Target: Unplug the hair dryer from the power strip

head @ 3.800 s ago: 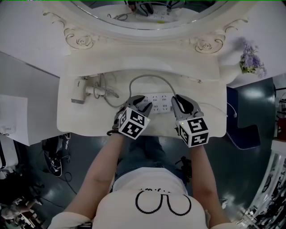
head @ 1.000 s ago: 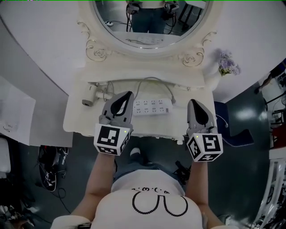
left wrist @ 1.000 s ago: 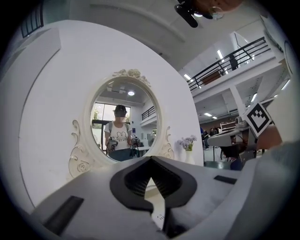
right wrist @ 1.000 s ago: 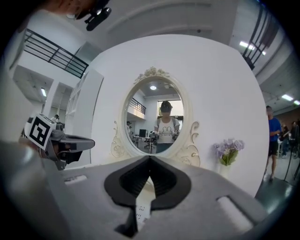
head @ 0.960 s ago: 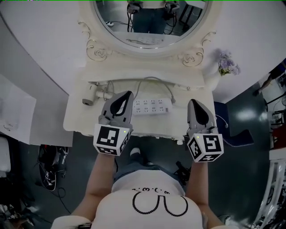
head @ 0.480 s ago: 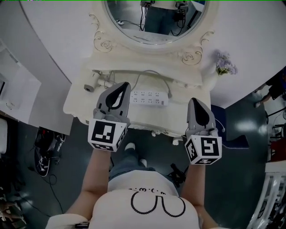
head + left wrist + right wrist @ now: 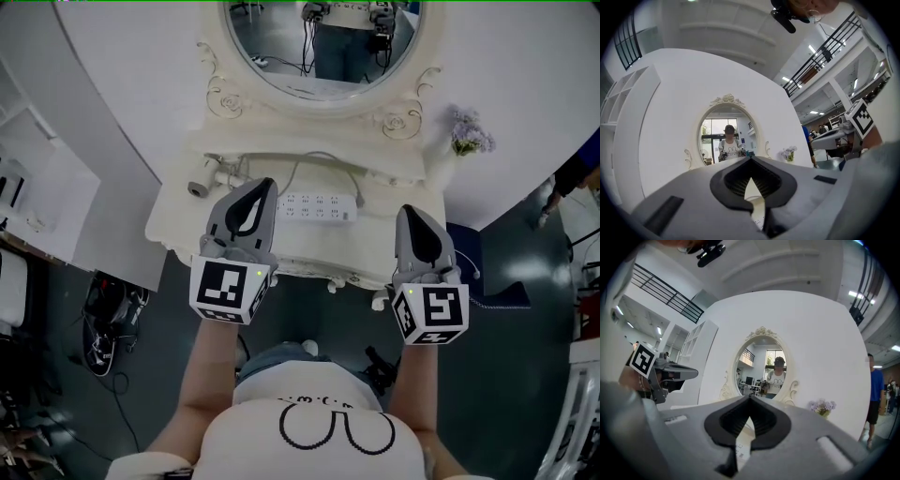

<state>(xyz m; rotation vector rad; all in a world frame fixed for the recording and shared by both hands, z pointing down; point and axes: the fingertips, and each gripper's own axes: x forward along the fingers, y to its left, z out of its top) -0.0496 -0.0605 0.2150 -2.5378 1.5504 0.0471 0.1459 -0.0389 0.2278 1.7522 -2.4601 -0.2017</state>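
We stood in a white-walled room with a dark grey floor (image 7: 525, 366), facing a cream carved dressing table (image 7: 309, 246) under an oval mirror in a scrolled cream frame (image 7: 323, 56). A small bunch of pale purple flowers (image 7: 469, 139) sat at the table's right back corner.

The small white hair dryer with a grey round muzzle (image 7: 206, 181) lay on its side at the left back end of the table top, with its muzzle turned toward the left edge. Its thin cord lay in a tangle just beside it, too small for us to follow. The long white power strip with two rows of sockets (image 7: 319, 206) lay across the middle of the table, near the dryer but apart from it. A grey cable (image 7: 323, 156) arched from its right end round toward the back. We could not tell whether any plug sat in the strip.

Our left gripper (image 7: 261, 187) hung over the table's front left part, its tip just left of the strip. Its jaws were pressed together, gripping nothing. Our right gripper (image 7: 411, 214) hung over the front right corner, well clear of the strip, and its jaws were likewise together and held nothing. Both pointed toward the mirror, which filled the middle of each gripper view.
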